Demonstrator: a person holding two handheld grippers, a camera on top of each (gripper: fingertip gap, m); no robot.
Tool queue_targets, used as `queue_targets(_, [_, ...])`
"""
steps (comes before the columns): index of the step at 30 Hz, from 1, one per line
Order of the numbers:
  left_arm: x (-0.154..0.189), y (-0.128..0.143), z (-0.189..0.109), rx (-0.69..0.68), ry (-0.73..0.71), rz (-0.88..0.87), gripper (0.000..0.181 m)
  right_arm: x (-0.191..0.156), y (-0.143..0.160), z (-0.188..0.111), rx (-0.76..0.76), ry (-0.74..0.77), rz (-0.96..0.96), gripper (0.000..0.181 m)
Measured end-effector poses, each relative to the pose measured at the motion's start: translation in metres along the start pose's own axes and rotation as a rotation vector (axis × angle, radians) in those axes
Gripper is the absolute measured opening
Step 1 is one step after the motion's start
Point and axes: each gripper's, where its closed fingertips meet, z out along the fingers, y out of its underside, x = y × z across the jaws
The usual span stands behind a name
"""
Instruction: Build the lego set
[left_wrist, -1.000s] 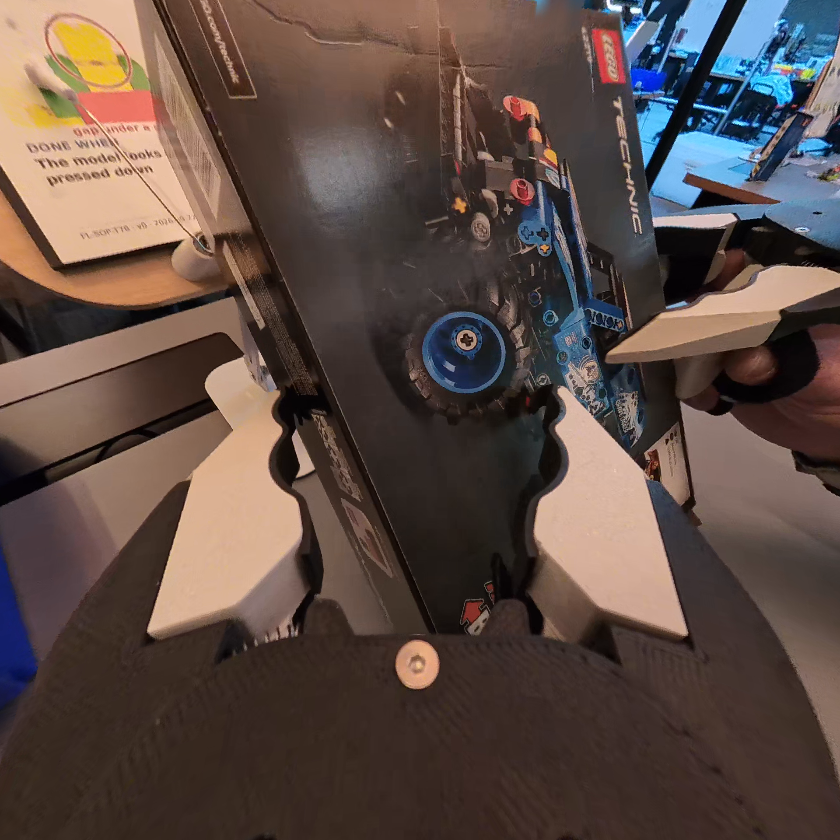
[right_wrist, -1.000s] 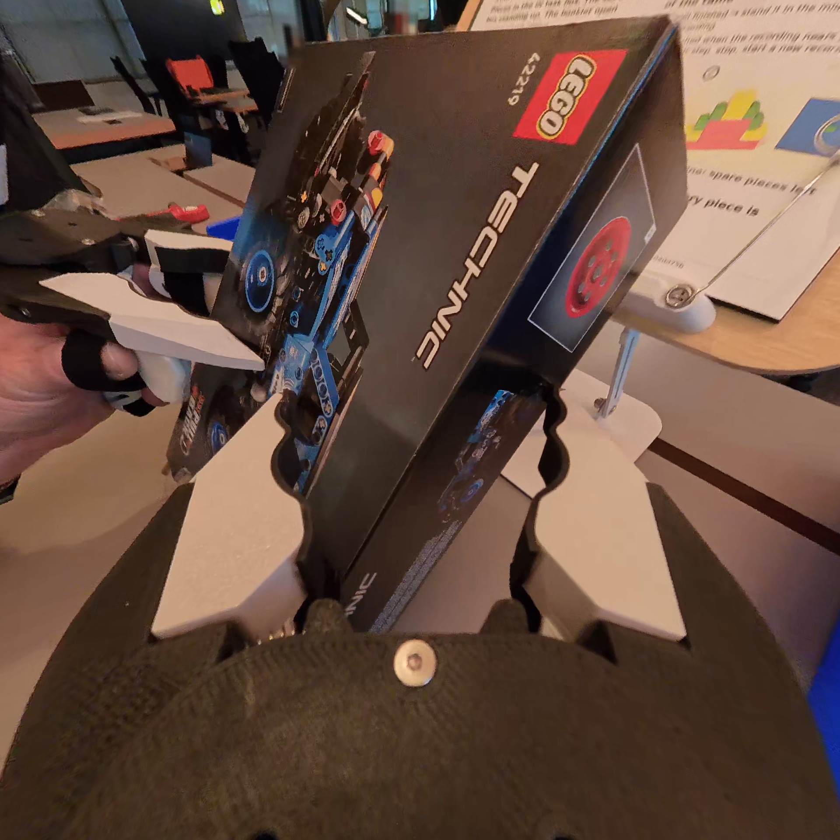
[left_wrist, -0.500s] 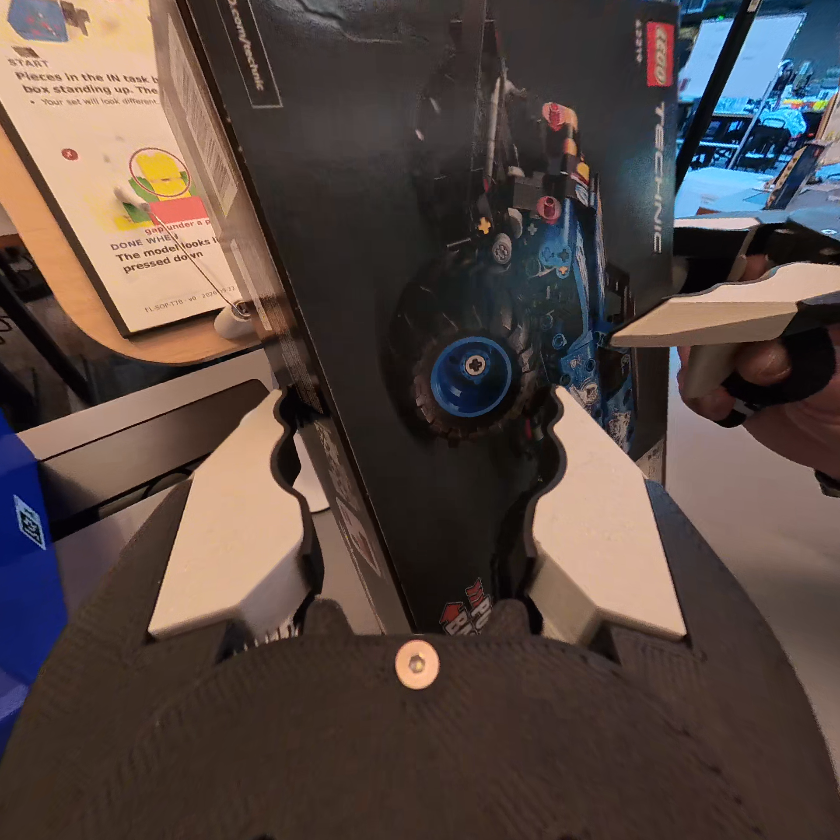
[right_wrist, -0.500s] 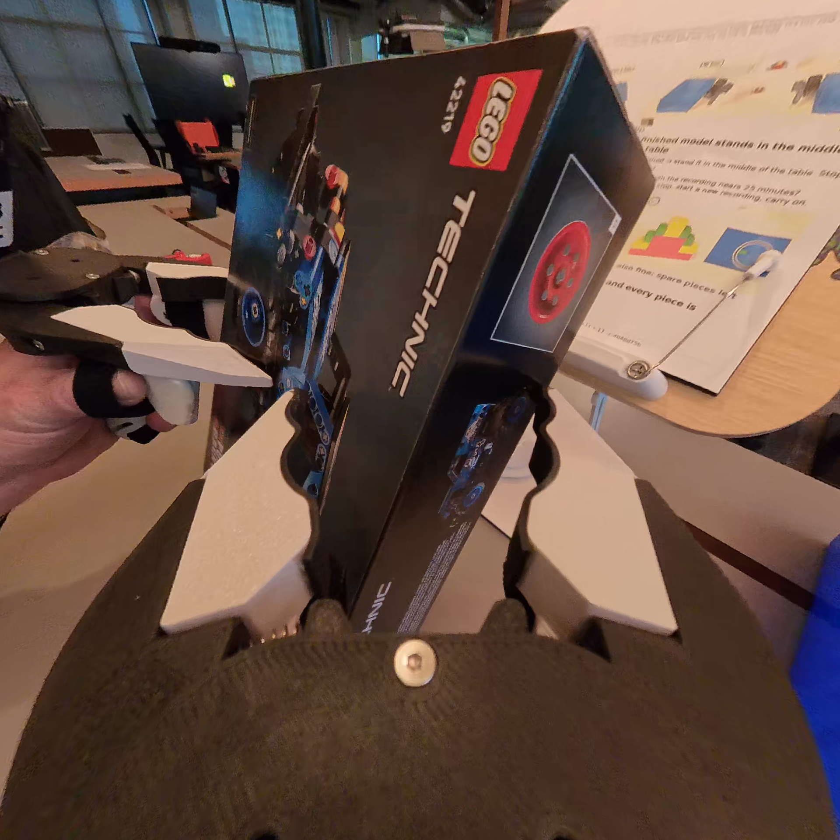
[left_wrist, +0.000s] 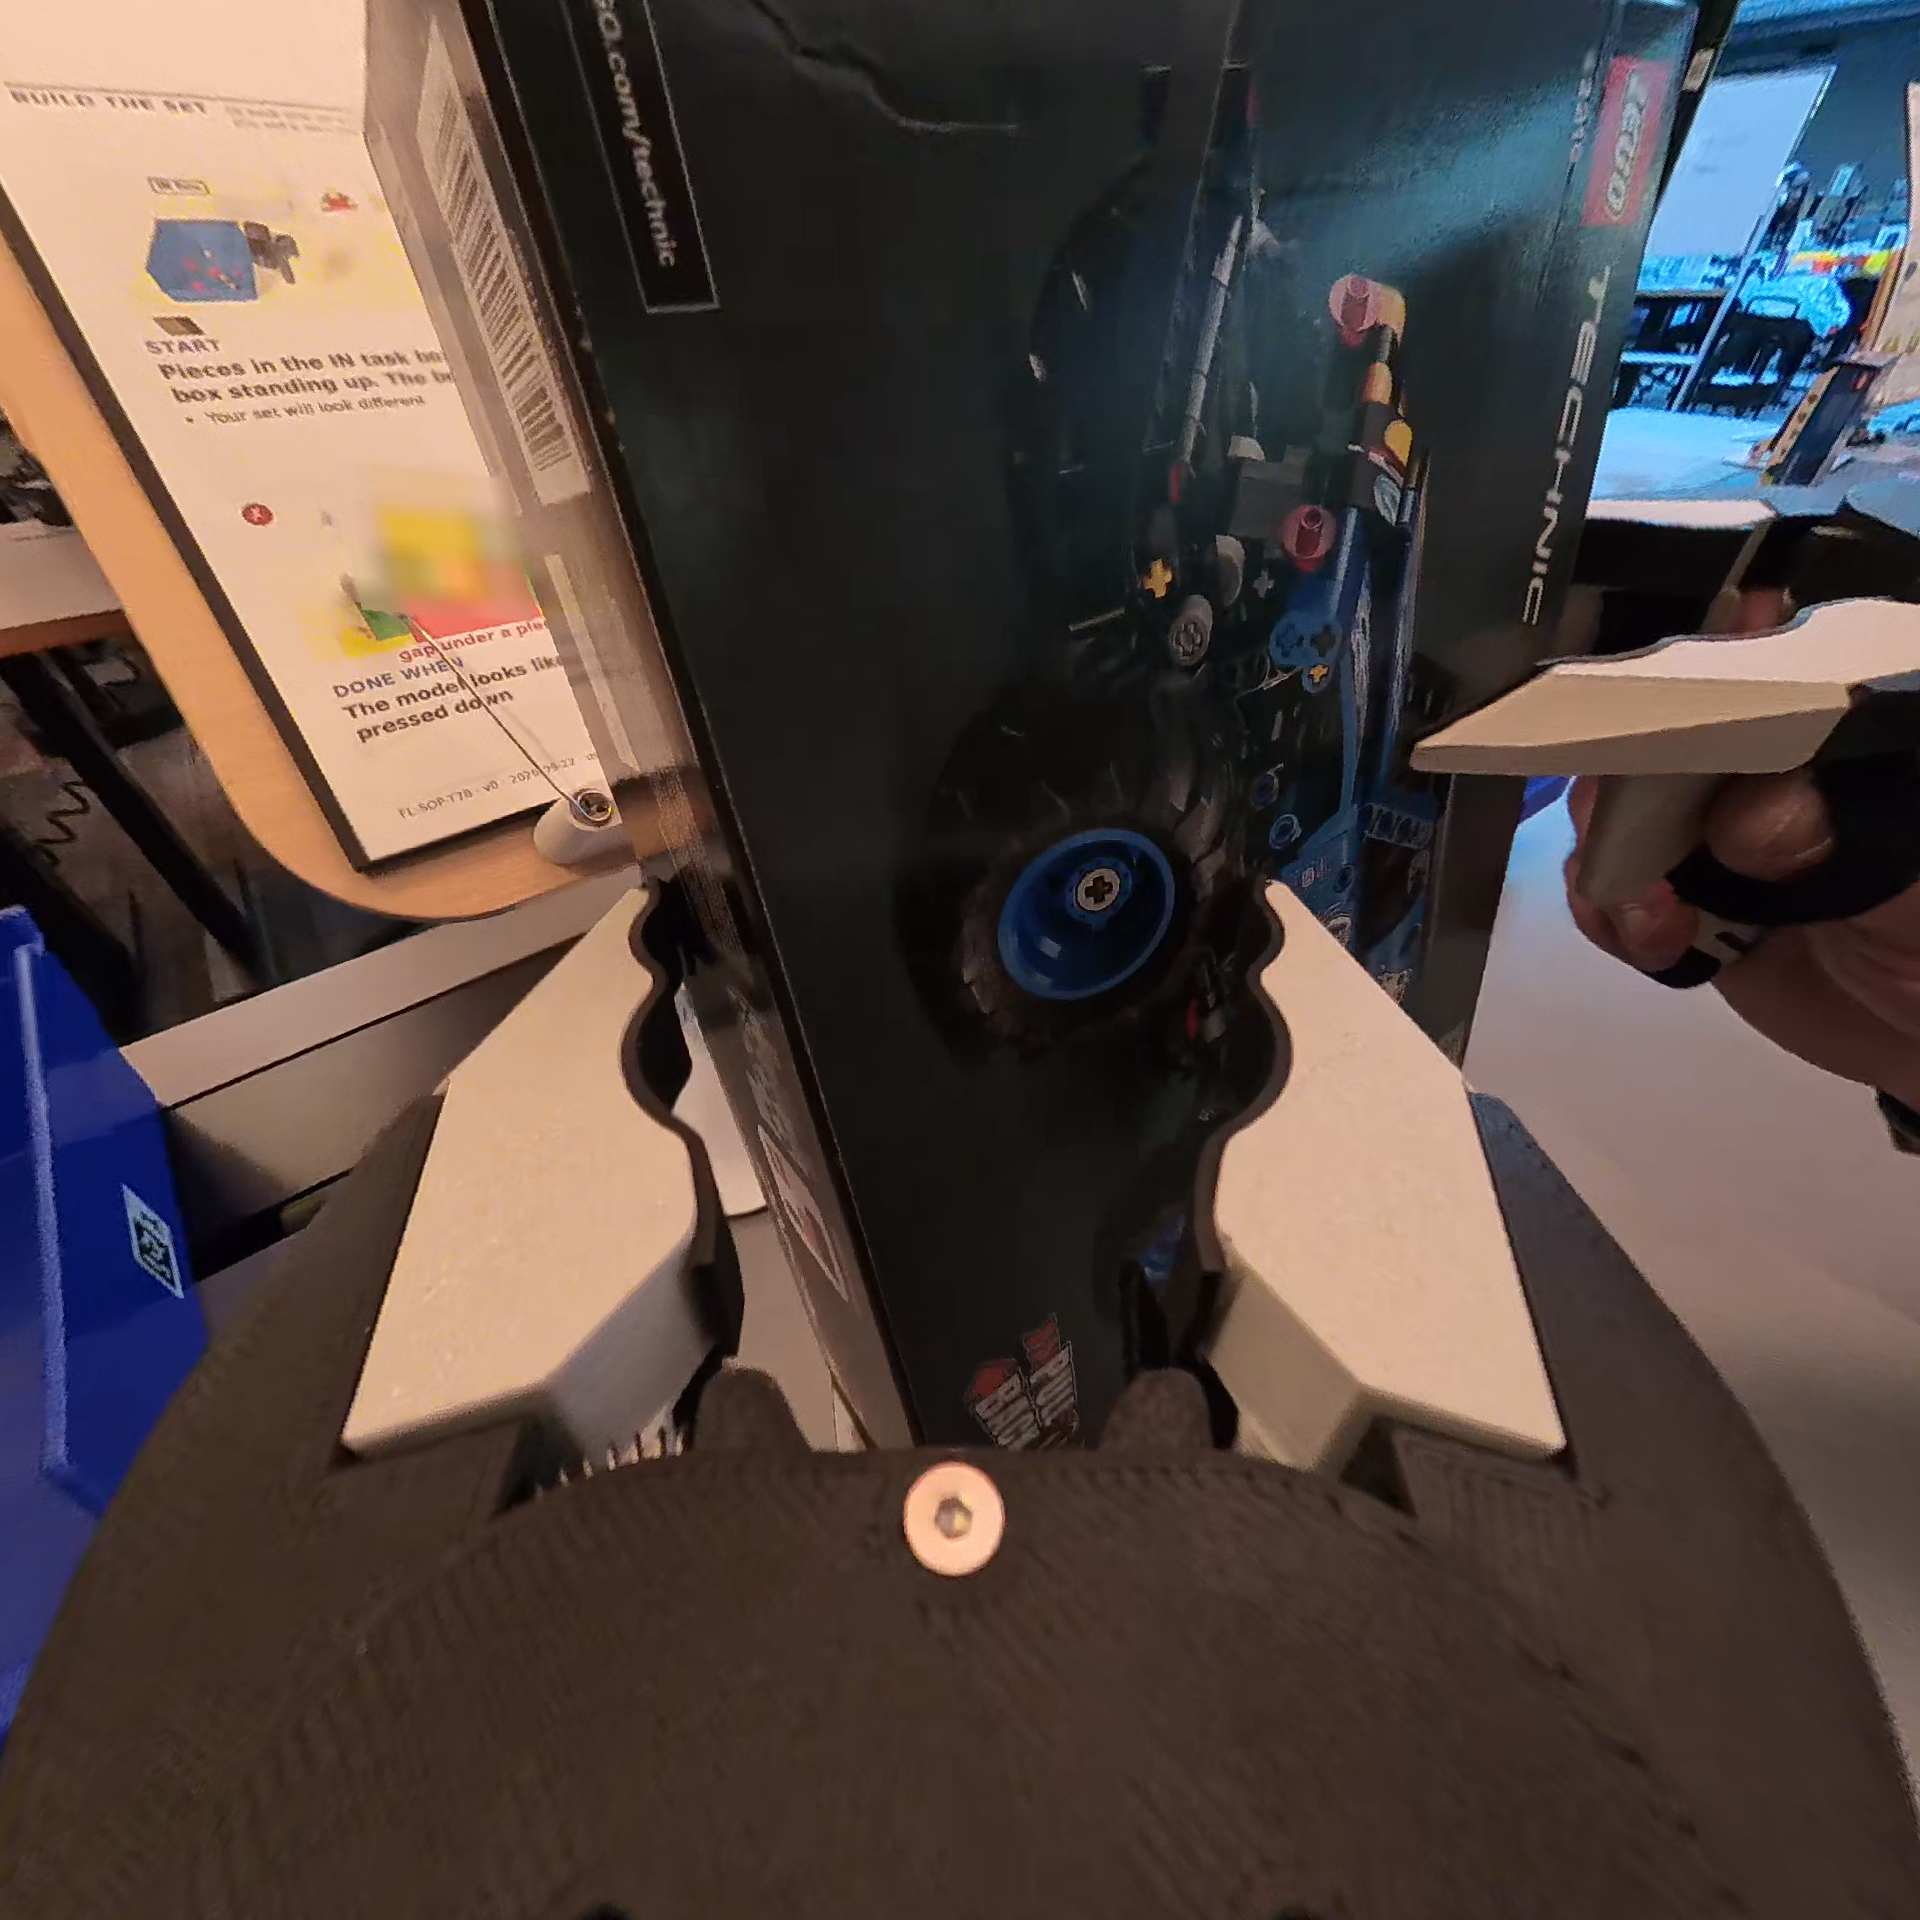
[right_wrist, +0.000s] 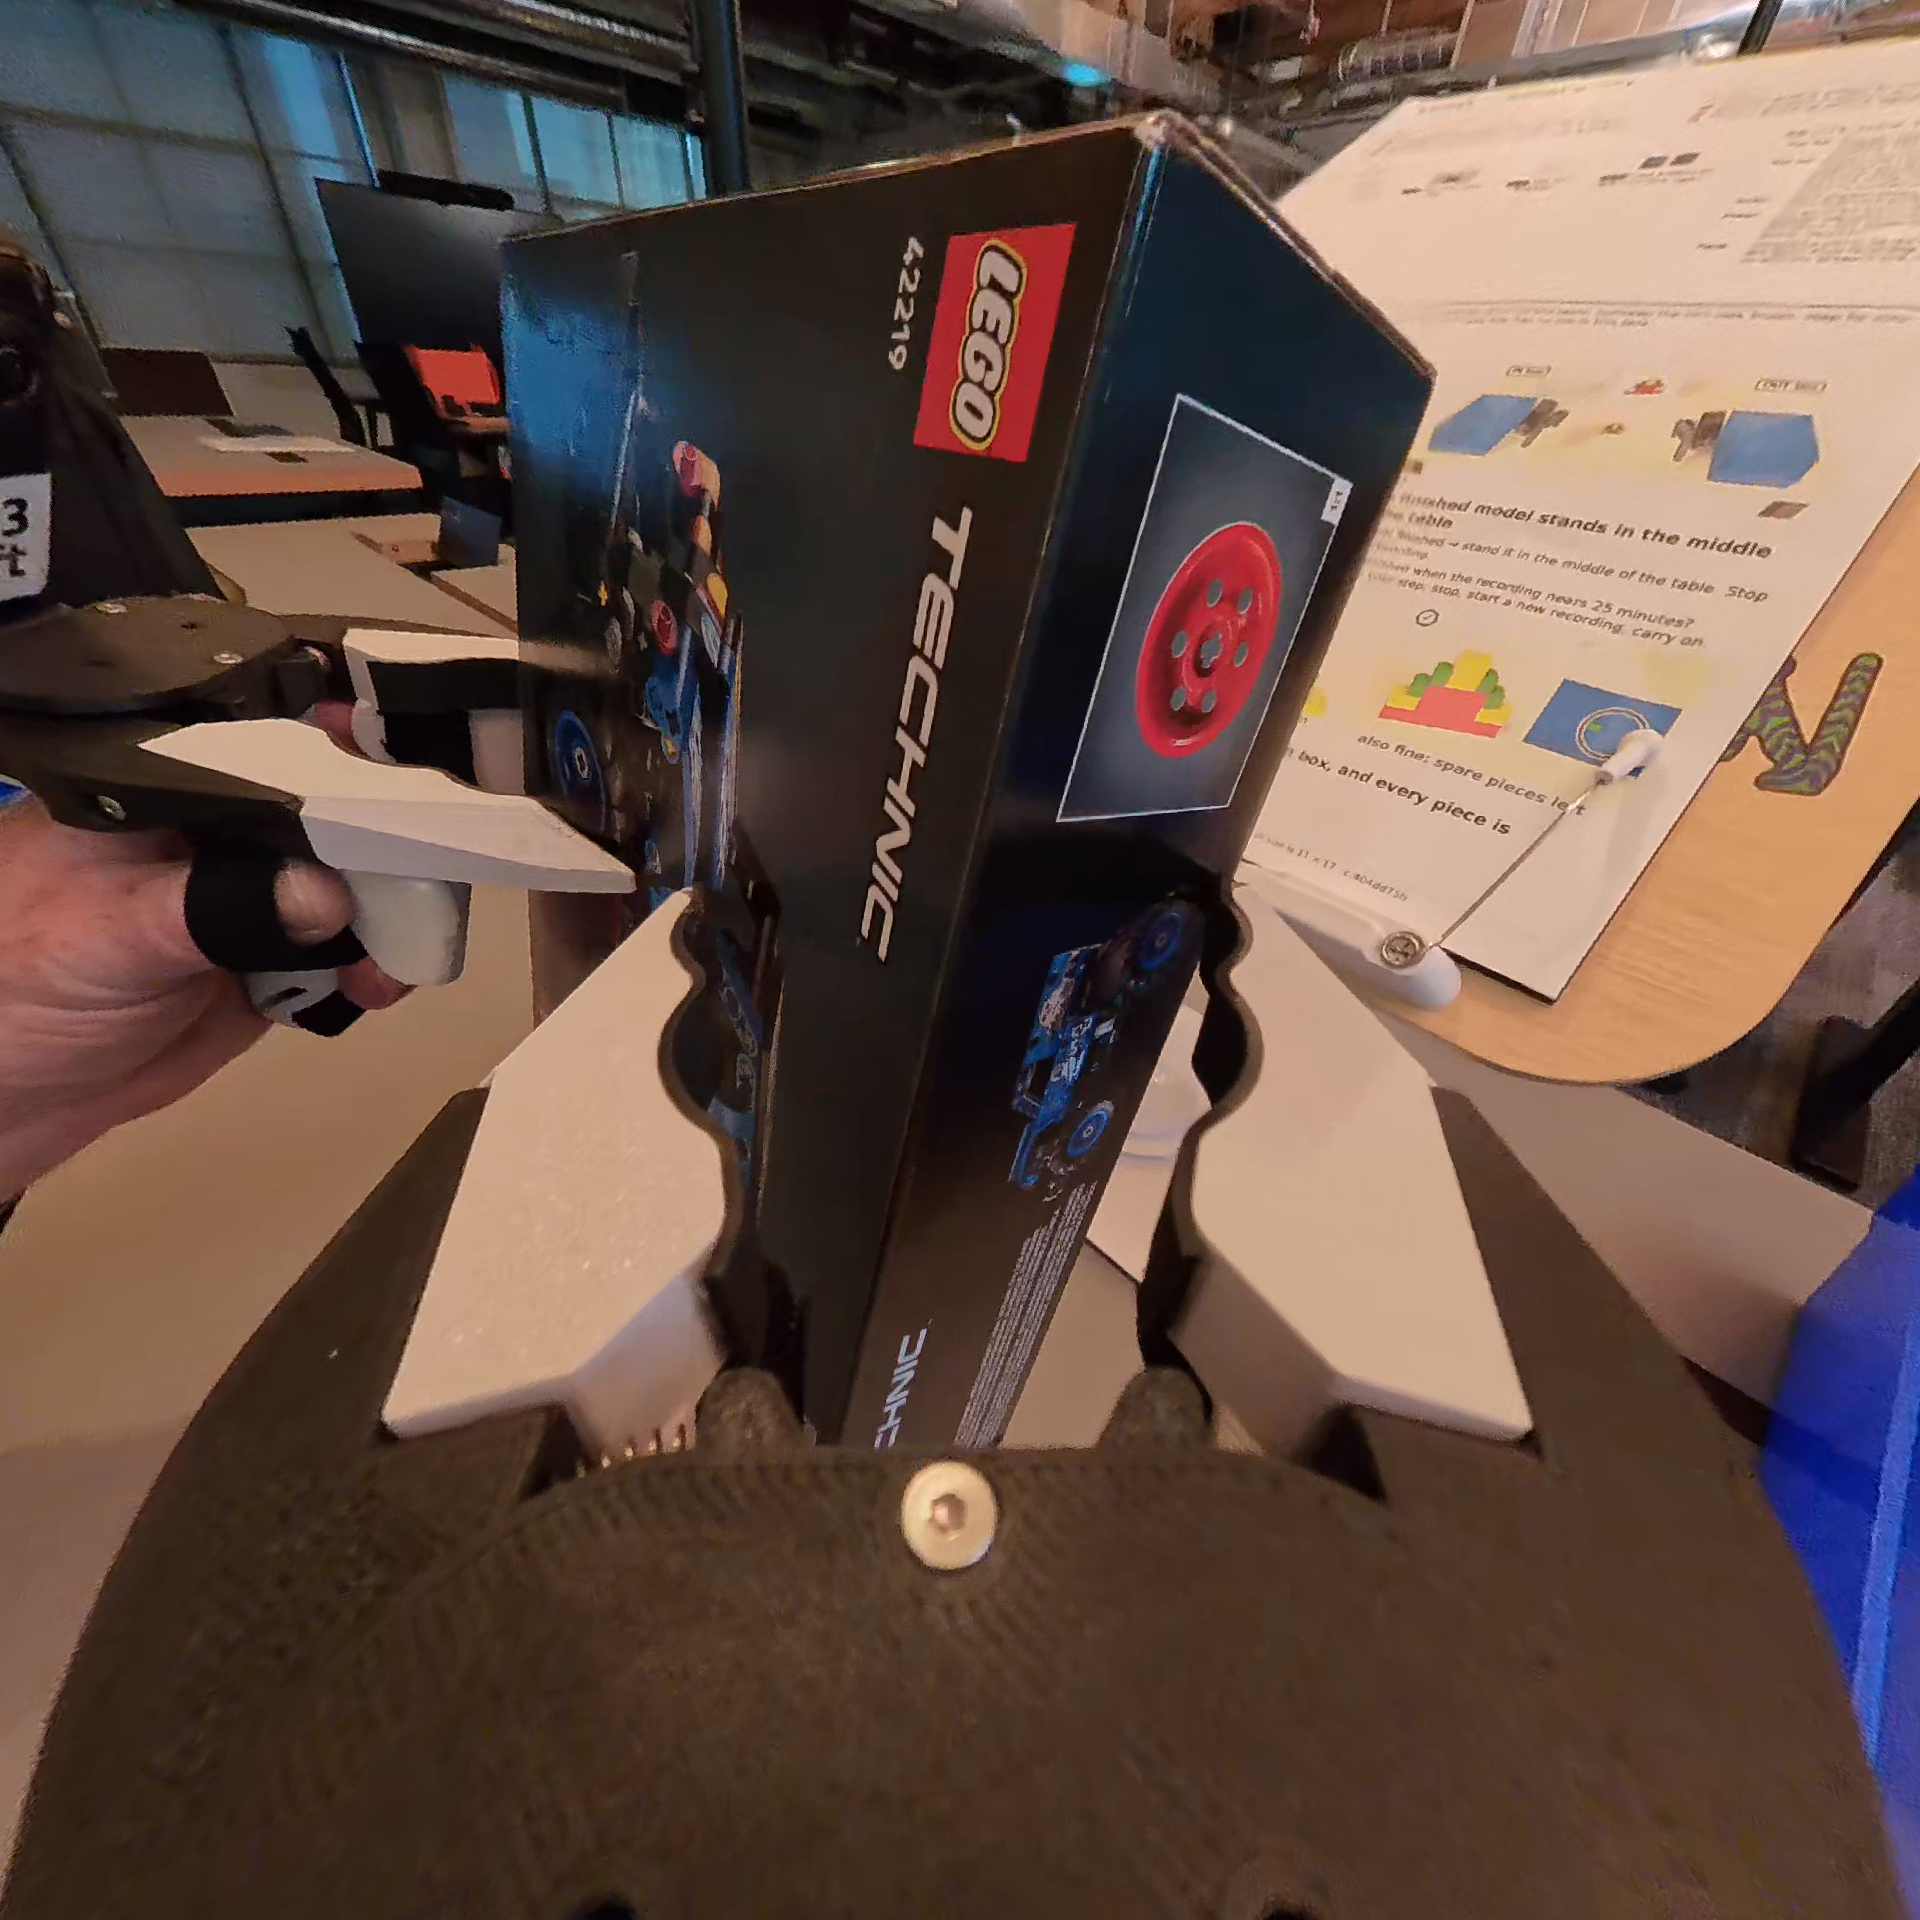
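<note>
the lego set box (left_wrist: 914, 623) stands nearly upright between the two grippers, one held at each narrow end. each clamps its end panel across the box's thickness, so the broad printed face is left in plain sight. the left gripper (left_wrist: 956, 997) has its white fingers (left_wrist: 540, 1174) spread about as wide as the box is thick and pressed against it on both sides, pinching the end that carries the barcode strip. the right gripper (right_wrist: 956, 977) does the same at the opposite end, its fingers (right_wrist: 1340, 1226) straddling the panel printed with a red wheel. in the left wrist view the right gripper's near finger can be seen reaching in against the front face by the picture of the blue truck.

whether the bottom edge rests on the pale tabletop (right_wrist: 208, 1299) or hangs just above it i cannot tell; the gripper bodies hide that edge. held like this, i'd judge the aim is to keep the box steady and square, most likely to stand it up on the table before any building starts, so the task looks to be at its very beginning.

the box is glossy black cardboard, a slim rectangular slab with crisp edges and a shallow crease near the top of the front face. the fingers are matte white plastic with wavy, scalloped dark inner edges, seated in a rough, layered black printed body with a silver screw (left_wrist: 954, 1520) at centre. behind stands a printed instruction sheet (right_wrist: 1621, 582) on a rounded wooden board (right_wrist: 1714, 935), and a blue bin (left_wrist: 73, 1195) sits at the side.
</note>
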Motion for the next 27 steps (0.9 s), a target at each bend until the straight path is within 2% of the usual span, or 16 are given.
queue_targets(18, [-0.001, -0.02, 0.009, -0.107, -0.016, 0.017, 0.103, 0.011, -0.017, 0.0, -0.064, 0.012, 0.046, 0.091])
queue_targets(27, [0.001, -0.033, 0.015, -0.109, -0.013, 0.022, 0.101, 0.022, -0.026, 0.0, -0.068, 0.028, 0.057, 0.094])
